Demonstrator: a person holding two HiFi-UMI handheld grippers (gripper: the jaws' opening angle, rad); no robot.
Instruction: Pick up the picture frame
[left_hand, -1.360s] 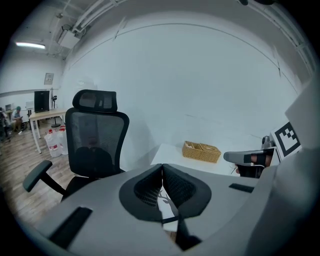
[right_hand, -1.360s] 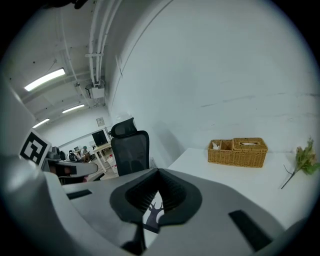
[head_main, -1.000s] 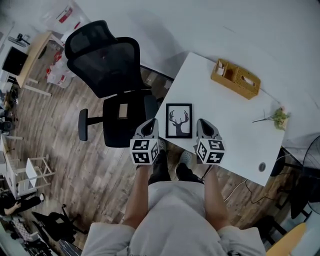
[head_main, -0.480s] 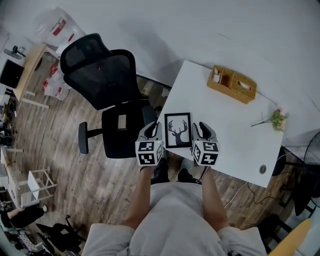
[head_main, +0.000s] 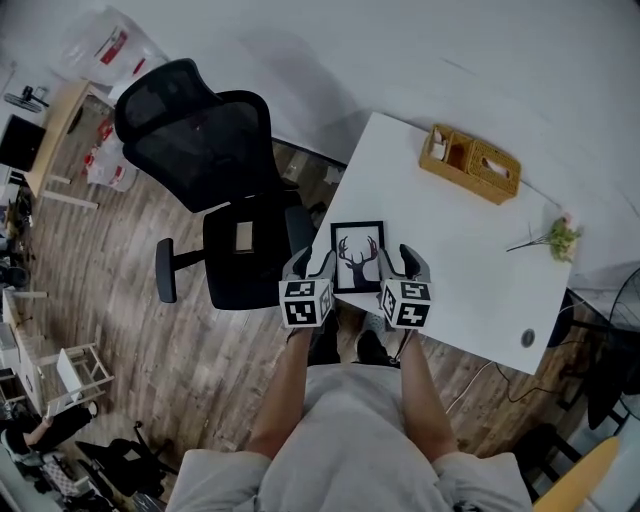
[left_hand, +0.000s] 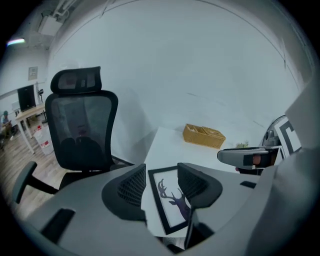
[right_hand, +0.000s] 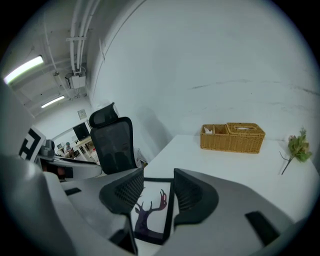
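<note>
At mid-frame in the head view, left claw (head_main: 312, 262) and right claw (head_main: 402, 258) hang released on either side of the picture frame (head_main: 357, 256): this is the approach step, with nothing grasped yet.
Both sets of jaws have just been opening; each gap sights one side edge of the picture frame, pads clear of it. It lies flat by the lower-left edge of the desk (head_main: 470, 250). The next move likely calls for sinking onto those edges, then clenching evenly.
</note>
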